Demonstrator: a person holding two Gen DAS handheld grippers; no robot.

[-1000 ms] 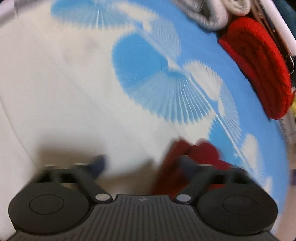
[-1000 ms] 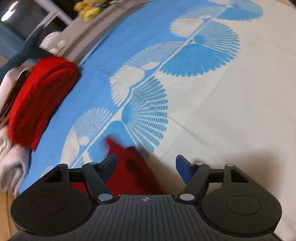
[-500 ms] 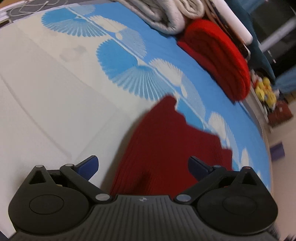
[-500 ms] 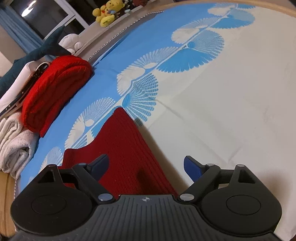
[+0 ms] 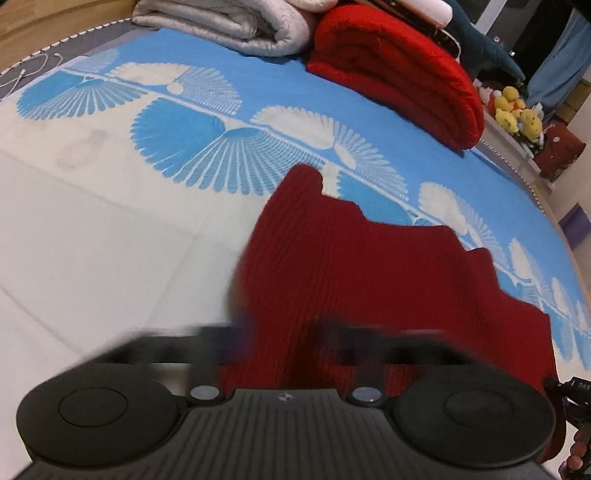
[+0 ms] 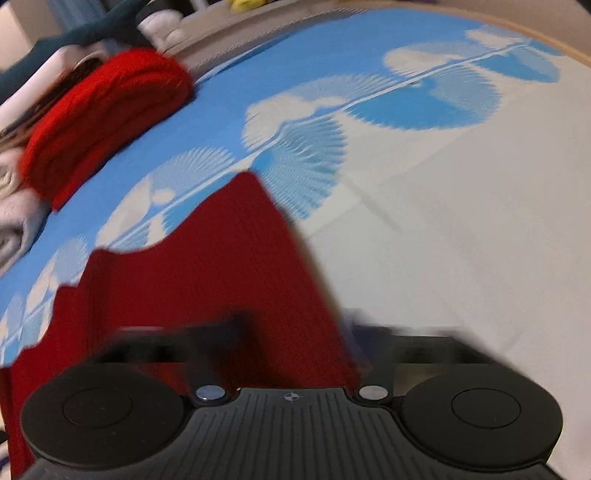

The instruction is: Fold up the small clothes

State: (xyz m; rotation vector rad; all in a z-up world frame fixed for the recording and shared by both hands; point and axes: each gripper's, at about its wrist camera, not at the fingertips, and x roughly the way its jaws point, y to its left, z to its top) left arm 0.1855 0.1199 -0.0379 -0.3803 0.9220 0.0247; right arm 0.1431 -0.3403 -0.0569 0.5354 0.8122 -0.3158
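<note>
Dark red ribbed knit garment (image 5: 362,266) lies spread on blue-and-cream fan-patterned bedspread (image 5: 110,240). Left gripper (image 5: 286,332) over garment's near edge, fingers motion-blurred; grip cannot be told. Right gripper (image 6: 299,332) likewise blurred over same garment (image 6: 207,266). Bright red folded blanket (image 5: 399,70) beyond.

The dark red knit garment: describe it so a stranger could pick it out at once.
Start at the bed sheet, cream near the camera and blue with fan shapes farther back. The dark red knit garment lies spread flat across that colour border, just ahead of both grippers. Unlike the bright red rolled blanket stacked by the grey quilt at the far edge, it is darker, ribbed and unfolded.
</note>
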